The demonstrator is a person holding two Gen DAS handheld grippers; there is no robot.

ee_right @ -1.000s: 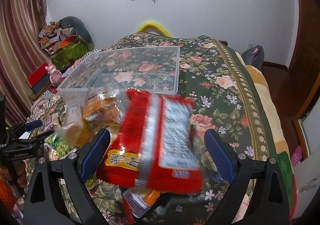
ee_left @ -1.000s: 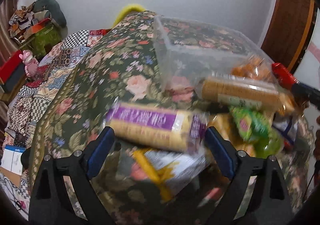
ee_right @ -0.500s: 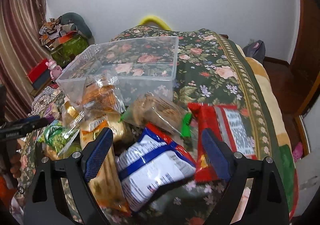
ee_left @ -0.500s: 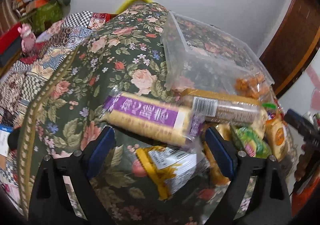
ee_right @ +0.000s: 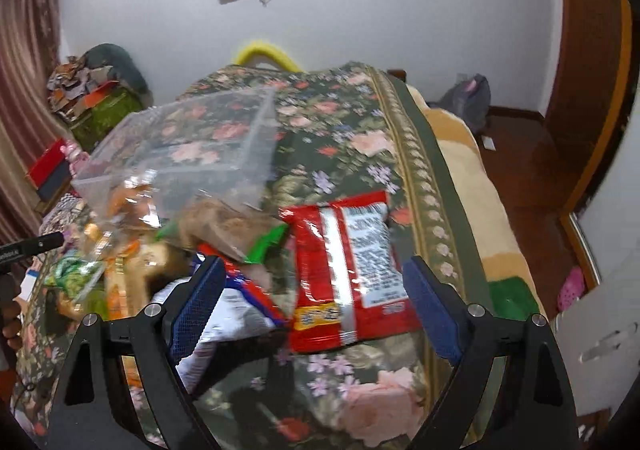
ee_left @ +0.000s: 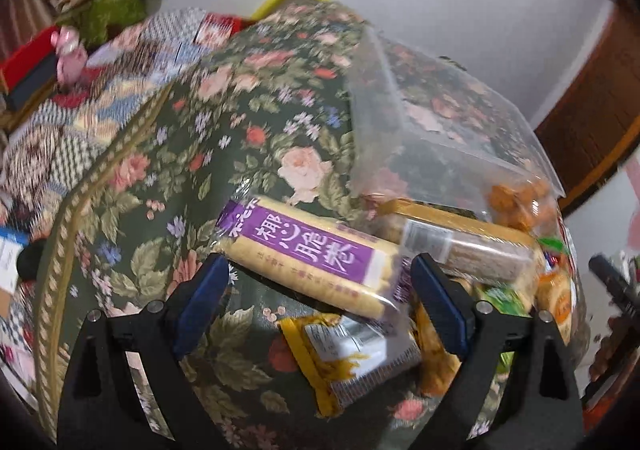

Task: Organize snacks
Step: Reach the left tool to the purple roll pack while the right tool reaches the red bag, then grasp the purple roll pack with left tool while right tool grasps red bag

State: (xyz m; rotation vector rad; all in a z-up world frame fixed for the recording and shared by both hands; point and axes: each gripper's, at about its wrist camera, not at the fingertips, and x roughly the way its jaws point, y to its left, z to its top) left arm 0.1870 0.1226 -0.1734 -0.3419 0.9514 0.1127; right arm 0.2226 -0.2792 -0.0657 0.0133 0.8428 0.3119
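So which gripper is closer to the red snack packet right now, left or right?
Right. The right gripper is open with the red snack packet lying between its fingers. The left gripper is open over the purple-label biscuit pack, across the pile.

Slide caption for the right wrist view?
Open right gripper above red snack packet beside clear bin.

The left wrist camera looks forward and down along its fingers, close over the left side of a snack pile on the dark green floral bedspread [ee_left: 168,169]. The right wrist camera looks from the pile's right side toward the same far white wall. Both views share the clear rectangular plastic container [ee_left: 440,137] [ee_right: 188,137] and the bedspread [ee_right: 340,121].
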